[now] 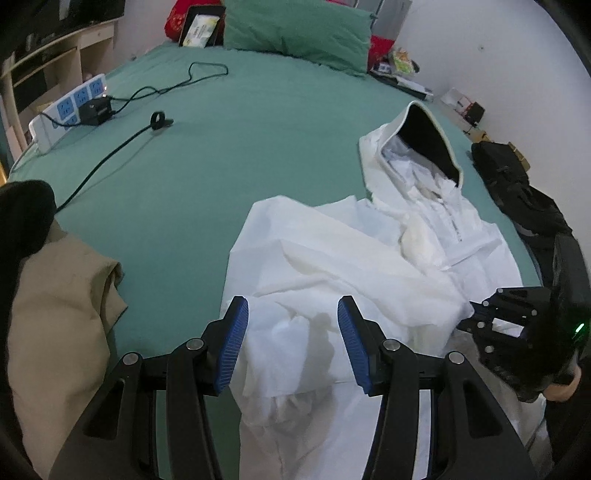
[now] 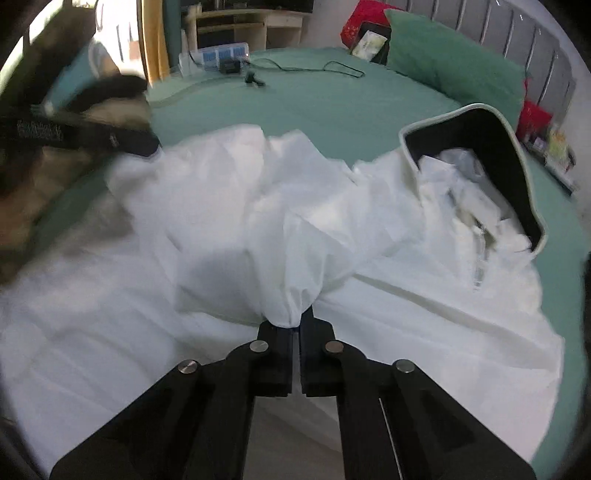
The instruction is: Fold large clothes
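Note:
A white hooded jacket (image 1: 332, 251) (image 2: 221, 192) lies crumpled on the green bed sheet (image 1: 221, 147), its black-lined hood (image 1: 428, 140) (image 2: 480, 147) standing up at the far right. My left gripper (image 1: 292, 306) hovers open over the jacket's near left part; white cloth shows between the blue pads (image 1: 232, 343), which do not press on it. My right gripper (image 2: 297, 325) is shut on a gathered bunch of the jacket's white cloth, which puffs out just past its fingertips. In the left wrist view the right gripper (image 1: 476, 314) sits at the jacket's right edge.
A beige garment (image 1: 59, 295) lies at the near left of the bed. A power strip (image 1: 70, 107) with a black charger and cable lies at the far left. A green pillow (image 1: 295, 29) sits at the head, a black bag (image 1: 517, 184) along the right edge.

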Available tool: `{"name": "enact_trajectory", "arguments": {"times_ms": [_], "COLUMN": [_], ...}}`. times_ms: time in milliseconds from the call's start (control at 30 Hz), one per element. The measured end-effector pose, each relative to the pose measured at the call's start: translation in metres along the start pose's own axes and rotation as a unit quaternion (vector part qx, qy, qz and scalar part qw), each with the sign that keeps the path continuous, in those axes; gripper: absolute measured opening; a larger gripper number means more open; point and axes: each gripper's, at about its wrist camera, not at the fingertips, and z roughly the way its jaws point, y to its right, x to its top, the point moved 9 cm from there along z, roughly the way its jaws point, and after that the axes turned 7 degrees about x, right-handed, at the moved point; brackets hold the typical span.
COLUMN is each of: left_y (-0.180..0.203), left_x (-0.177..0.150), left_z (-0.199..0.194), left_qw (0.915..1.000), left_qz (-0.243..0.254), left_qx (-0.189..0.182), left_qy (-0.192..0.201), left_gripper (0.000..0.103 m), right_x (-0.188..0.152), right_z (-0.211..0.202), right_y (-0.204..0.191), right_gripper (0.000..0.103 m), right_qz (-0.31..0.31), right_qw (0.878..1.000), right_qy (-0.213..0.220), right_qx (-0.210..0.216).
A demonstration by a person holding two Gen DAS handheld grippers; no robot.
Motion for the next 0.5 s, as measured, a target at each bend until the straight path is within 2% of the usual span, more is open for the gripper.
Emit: {"name": "enact_trajectory", "arguments": {"times_ms": [133,233,300,400,500], "left_y": [-0.003,-0.006,-0.008,-0.009,-0.010], "left_x": [0.002,0.005,0.006,0.007,0.008], "left_z": [-0.006,-0.013,-0.016,-0.013,-0.011], "left_qw": [0.9999,0.9998,0.9997,0.9997,0.9997], "left_qz": [0.002,-0.006,-0.007,-0.003,-0.003], "left_qx": [0.008,0.005,0.004,0.009,0.015], "left_qy": [0.010,0.017,0.023,0.021,0.019], "left_gripper": [0.054,0.054,0.054,0.054,0.054], "right_x": [0.022,0.037,0.043,0.036,0.025], "right_z": [-0.043,-0.076,-0.097,-0.104,-0.085], "right_y": [-0.002,-0.013,-0.020,-0.022,0.015], "right_gripper": [0.003,0.003,0.003,0.003,0.005], "right_qz": [0.038,0.045,0.056,0.085,0.170], "right_qw": [0.998,0.997,0.997,0.994,0.982], "right_qy": [0.045,0.057,0.040,-0.014,-0.053], "right_qx": [0.027,0.031,0.041,0.065,0.062]}}
